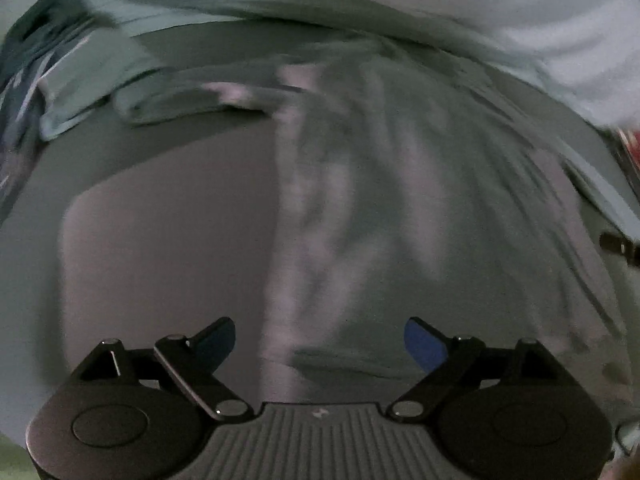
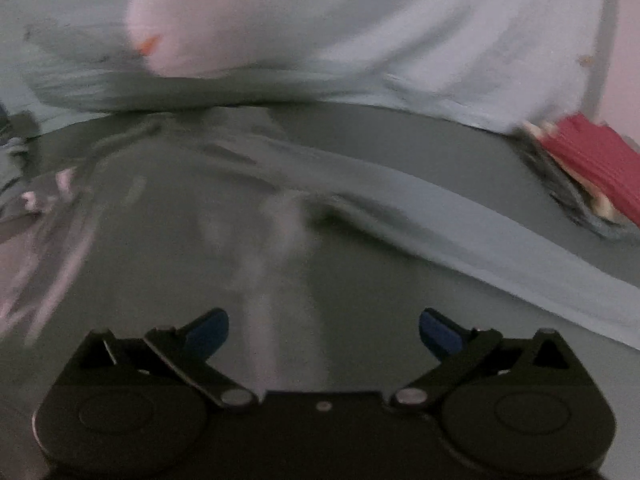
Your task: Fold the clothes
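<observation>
Both views are blurred by motion. A pale grey-green garment (image 1: 400, 200) lies spread over the grey surface (image 1: 160, 248), its folded edge running down the middle of the left wrist view. My left gripper (image 1: 320, 344) hangs above it, open, blue pads wide apart, nothing between them. In the right wrist view the same garment (image 2: 280, 208) lies wrinkled ahead, with a lighter band (image 2: 500, 248) of cloth slanting to the right. My right gripper (image 2: 324, 334) is open too, its fingers apart and empty.
Pale bedding or cloth (image 2: 320, 20) is heaped along the far side. A dark patterned garment (image 1: 36, 72) lies at far left. A red folded item (image 2: 596, 160) on a stack sits at the right. A dark part (image 1: 620, 246) shows at the right edge.
</observation>
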{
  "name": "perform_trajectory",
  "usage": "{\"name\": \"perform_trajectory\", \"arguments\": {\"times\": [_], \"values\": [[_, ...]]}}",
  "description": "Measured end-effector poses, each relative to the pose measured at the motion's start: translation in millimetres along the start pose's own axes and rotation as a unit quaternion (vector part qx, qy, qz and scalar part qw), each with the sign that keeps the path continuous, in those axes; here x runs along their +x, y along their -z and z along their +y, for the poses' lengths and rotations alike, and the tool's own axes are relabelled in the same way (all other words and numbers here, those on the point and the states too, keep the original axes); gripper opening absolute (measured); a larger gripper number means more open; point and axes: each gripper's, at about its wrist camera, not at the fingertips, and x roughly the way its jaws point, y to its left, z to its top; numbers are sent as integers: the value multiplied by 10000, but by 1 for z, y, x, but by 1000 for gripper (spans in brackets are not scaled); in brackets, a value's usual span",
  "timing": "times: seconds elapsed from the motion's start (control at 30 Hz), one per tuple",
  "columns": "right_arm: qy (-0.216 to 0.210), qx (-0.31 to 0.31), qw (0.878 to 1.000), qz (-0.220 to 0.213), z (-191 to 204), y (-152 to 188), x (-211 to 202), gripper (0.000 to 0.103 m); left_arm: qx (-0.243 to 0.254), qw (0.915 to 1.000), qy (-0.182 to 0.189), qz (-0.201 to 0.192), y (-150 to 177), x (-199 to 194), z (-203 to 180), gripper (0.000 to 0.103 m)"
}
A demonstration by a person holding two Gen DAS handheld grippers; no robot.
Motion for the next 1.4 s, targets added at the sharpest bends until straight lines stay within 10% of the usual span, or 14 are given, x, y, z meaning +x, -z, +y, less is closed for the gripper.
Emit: {"name": "perform_trajectory", "arguments": {"times": [0.23, 0.5, 0.83, 0.87, 0.9, 0.97, 1.13, 1.4], "values": [[53, -157, 9990, 407, 114, 21, 18, 103, -1016, 9938, 5, -456, -57, 18, 141, 92], [562, 728, 9958, -11, 129, 41, 15, 103, 125, 9919, -789, -987, -135, 43, 216, 92], [911, 916, 9914, -204, 138, 43, 18, 103, 1811, 9613, -1334, -1592, -205, 91, 225, 97], [916, 914, 9914, -195, 139, 42, 19, 103, 1877, 9593, -1342, -1630, -205, 92, 224, 82], [913, 916, 9914, -187, 138, 42, 19, 103, 1854, 9594, -1363, -1633, -205, 91, 223, 43], [889, 923, 9916, -178, 138, 42, 20, 103, 1581, 9646, -1413, -1567, -205, 85, 223, 9], [809, 939, 9920, -224, 135, 43, 19, 103, 261, 9817, -866, -1674, -192, 31, 245, 6], [691, 846, 9933, -366, 133, 48, 16, 103, -1289, 9655, 109, -2258, -159, -134, 272, 6]]}}
